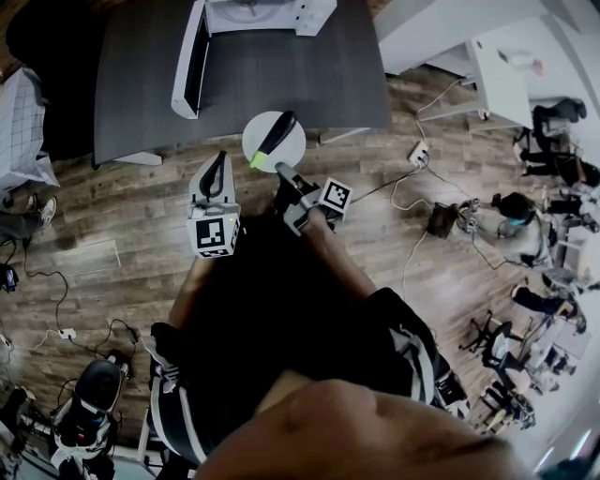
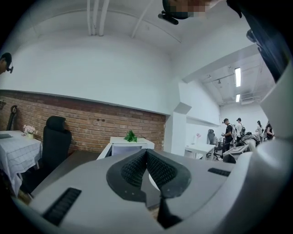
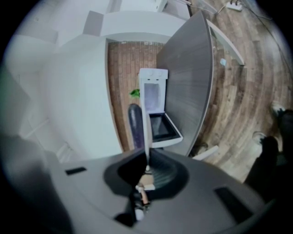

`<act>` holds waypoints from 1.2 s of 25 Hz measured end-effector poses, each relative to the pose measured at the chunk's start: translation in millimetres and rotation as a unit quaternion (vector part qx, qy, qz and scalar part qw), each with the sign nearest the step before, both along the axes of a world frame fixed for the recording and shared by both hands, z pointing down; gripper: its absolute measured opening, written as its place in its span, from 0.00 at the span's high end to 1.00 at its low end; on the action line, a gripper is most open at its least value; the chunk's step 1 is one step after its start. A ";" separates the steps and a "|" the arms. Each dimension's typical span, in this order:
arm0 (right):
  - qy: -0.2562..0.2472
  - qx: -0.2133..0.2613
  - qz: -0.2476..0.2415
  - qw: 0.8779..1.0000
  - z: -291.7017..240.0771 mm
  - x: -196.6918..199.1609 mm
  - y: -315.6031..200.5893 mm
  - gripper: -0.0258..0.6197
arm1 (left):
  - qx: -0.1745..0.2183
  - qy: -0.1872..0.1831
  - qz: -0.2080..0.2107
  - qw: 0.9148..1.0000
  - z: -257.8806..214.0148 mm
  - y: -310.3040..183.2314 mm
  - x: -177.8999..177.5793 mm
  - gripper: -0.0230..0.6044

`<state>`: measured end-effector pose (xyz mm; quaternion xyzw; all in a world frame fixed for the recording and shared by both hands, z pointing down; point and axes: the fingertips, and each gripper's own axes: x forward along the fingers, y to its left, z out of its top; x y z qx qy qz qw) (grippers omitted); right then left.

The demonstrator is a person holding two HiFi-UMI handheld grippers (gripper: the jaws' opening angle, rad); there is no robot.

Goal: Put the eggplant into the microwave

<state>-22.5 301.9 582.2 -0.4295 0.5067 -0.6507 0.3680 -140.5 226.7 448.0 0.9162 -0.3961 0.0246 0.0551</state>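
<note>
- Right tool is clamped on the 6 o'clock rim of the white plate, which carries the eggplant.
- Left tool, at the plate's 8 o'clock, is closed and empty.
- The open microwave stands on the desk at 12 o'clock.

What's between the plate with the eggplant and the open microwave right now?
Only bare grey tabletop lies between the plate carrying the eggplant and the microwave, as the head view shows.

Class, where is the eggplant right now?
Head view, centre: the eggplant lies on a white plate held by the right gripper, at the dark table's near edge, with the open microwave beyond it.
</note>
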 end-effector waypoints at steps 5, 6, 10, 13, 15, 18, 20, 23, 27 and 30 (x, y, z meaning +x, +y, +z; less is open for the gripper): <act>-0.003 0.005 0.013 1.000 -0.5 -15.1 -14.5 0.90 | 0.001 -0.001 0.020 1.000 3.2 -8.6 -13.3 0.91; -0.003 0.005 0.016 1.000 -0.1 -16.8 -17.9 0.90 | 0.005 -0.001 0.024 1.000 2.9 -11.2 -14.7 0.91; -0.001 0.008 0.024 1.000 -1.5 -22.1 -25.9 0.90 | 0.004 0.003 0.030 1.000 -1.0 -16.0 -18.4 0.91; -0.006 0.008 0.027 1.000 -2.7 -25.0 -30.3 0.90 | 0.002 0.004 0.031 1.000 1.6 -19.1 -20.5 0.91; -0.006 0.010 0.028 1.000 -3.4 -23.9 -32.7 0.90 | 0.001 0.006 0.033 0.999 2.9 -20.1 -19.4 0.91; -0.004 0.009 0.029 1.000 -0.4 -18.5 -39.2 0.90 | -0.011 0.008 0.031 0.999 7.5 -24.3 -15.1 0.91; -0.004 0.010 0.027 1.000 1.0 -13.7 -45.2 0.90 | -0.012 0.006 0.030 0.999 11.5 -29.2 -10.8 0.91; -0.003 0.010 0.021 1.000 2.9 -6.6 -53.4 0.90 | -0.015 0.010 0.025 1.000 13.0 -38.2 -4.0 0.91; -0.002 0.010 0.013 1.000 3.9 8.7 -69.8 0.90 | -0.011 0.011 0.019 1.000 11.2 -54.2 10.9 0.91; -0.003 0.009 0.003 1.000 6.8 30.2 -85.4 0.90 | -0.010 0.006 0.012 1.000 11.7 -68.2 32.4 0.91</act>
